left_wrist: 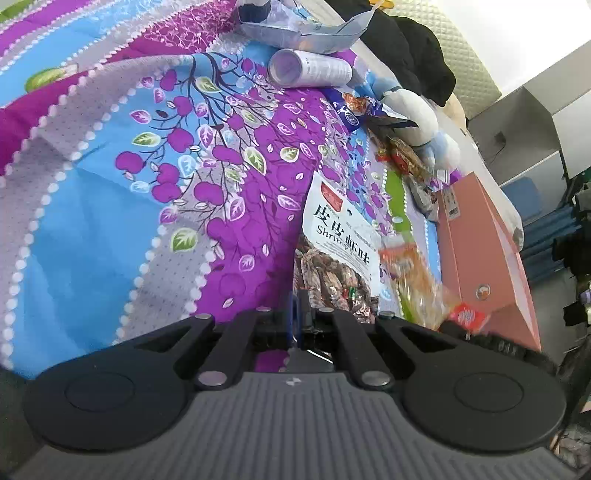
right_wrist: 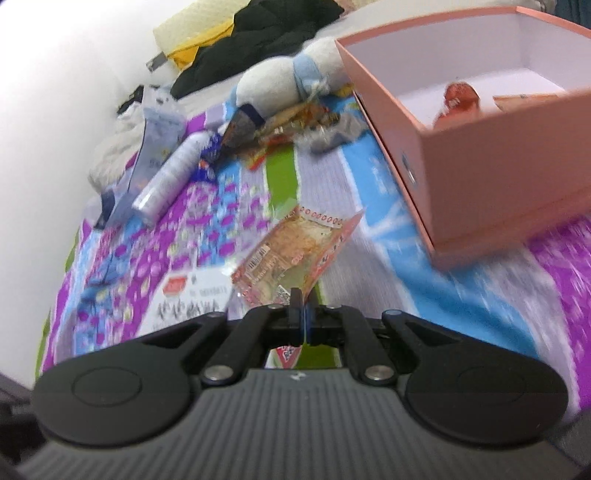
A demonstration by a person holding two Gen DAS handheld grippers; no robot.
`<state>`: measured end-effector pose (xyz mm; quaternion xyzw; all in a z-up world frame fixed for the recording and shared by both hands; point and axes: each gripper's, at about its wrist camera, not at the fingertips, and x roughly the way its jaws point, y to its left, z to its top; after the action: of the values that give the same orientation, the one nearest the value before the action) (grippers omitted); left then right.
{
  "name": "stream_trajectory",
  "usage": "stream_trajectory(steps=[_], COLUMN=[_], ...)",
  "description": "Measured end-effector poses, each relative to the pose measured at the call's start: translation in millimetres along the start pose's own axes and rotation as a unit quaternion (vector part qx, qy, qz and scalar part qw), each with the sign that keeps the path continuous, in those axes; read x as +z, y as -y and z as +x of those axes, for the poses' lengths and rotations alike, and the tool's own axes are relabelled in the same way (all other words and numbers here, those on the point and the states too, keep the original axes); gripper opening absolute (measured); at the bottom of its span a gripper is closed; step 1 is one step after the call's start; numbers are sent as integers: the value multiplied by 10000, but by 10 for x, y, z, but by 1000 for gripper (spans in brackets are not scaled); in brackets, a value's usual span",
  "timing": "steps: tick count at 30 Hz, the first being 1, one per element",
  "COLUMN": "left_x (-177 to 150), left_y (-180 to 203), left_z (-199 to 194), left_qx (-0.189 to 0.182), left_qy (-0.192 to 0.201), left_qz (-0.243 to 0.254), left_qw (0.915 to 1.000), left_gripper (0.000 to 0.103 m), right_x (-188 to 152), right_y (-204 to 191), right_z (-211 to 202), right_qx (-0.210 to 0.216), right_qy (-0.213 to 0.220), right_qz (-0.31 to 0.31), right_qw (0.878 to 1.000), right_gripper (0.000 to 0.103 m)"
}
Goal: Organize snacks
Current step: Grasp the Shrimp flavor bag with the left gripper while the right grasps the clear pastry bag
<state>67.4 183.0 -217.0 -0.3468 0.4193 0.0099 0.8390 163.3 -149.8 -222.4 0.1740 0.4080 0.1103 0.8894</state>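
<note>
My right gripper (right_wrist: 302,300) is shut on the edge of a clear orange snack packet (right_wrist: 295,247) and holds it above the quilt, left of the open pink box (right_wrist: 480,166). The box holds a red snack (right_wrist: 460,99) and another packet. The same orange packet shows blurred in the left wrist view (left_wrist: 413,273). My left gripper (left_wrist: 297,306) is shut and empty, just over the near end of a white shrimp snack bag (left_wrist: 340,251) that lies on the quilt. More snack packets (right_wrist: 295,122) lie in a heap by a plush toy.
A flowered purple and blue quilt (left_wrist: 147,184) covers the bed. A white tube (left_wrist: 310,68) and a plastic pouch (left_wrist: 306,33) lie far off. A plush toy (right_wrist: 291,77) and black clothes (right_wrist: 266,29) sit at the back. The pink box (left_wrist: 487,251) stands at the bed's right edge.
</note>
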Motion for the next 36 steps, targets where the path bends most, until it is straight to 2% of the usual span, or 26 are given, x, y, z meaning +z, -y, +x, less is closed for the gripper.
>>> stream_trajectory(steps=[8, 10, 11, 12, 13, 14, 17, 21, 25, 32, 36], left_x=[-130, -125, -113, -101, -94, -87, -41, 10, 73, 132, 125], left_y=[31, 43, 55, 67, 84, 115, 213, 346, 472, 674, 751], left_z=[-47, -39, -33, -31, -38, -53, -41, 3, 120, 333, 446], left_qx=[329, 457, 483, 507, 543, 594, 727, 750, 610, 475, 561], left_qy=[-102, -146, -144, -130, -85, 1, 38, 119, 8, -294, -414], left_qz=[79, 63, 64, 84, 128, 224, 524, 904, 1173, 1460, 1654], left_qw=[9994, 9988, 9987, 9986, 9984, 9980, 9960, 9930, 9912, 9877, 9838], left_gripper=[5, 19, 41, 64, 71, 76, 86, 95, 96, 102, 103], right_x=[-371, -366, -353, -351, -349, -353, -347, -292, -206, -84, -41], right_y=[18, 16, 12, 23, 41, 70, 87, 69, 6, -104, -158], right_z=[-228, -226, -211, -203, -203, -222, -240, -286, -304, -238, -177], right_qx=[57, 6, -68, -88, -79, -54, -128, -328, -246, -84, -170], right_qy=[-269, -313, -350, -371, -357, -296, -259, 32, 254, 337, 317], right_qz=[-311, -350, -387, -394, -359, -292, -431, -812, -1224, -1715, -2037], right_qw=[9991, 9989, 9986, 9985, 9987, 9991, 9987, 9961, 9919, 9846, 9784], right_gripper=[8, 10, 18, 47, 63, 84, 83, 83, 83, 83, 88])
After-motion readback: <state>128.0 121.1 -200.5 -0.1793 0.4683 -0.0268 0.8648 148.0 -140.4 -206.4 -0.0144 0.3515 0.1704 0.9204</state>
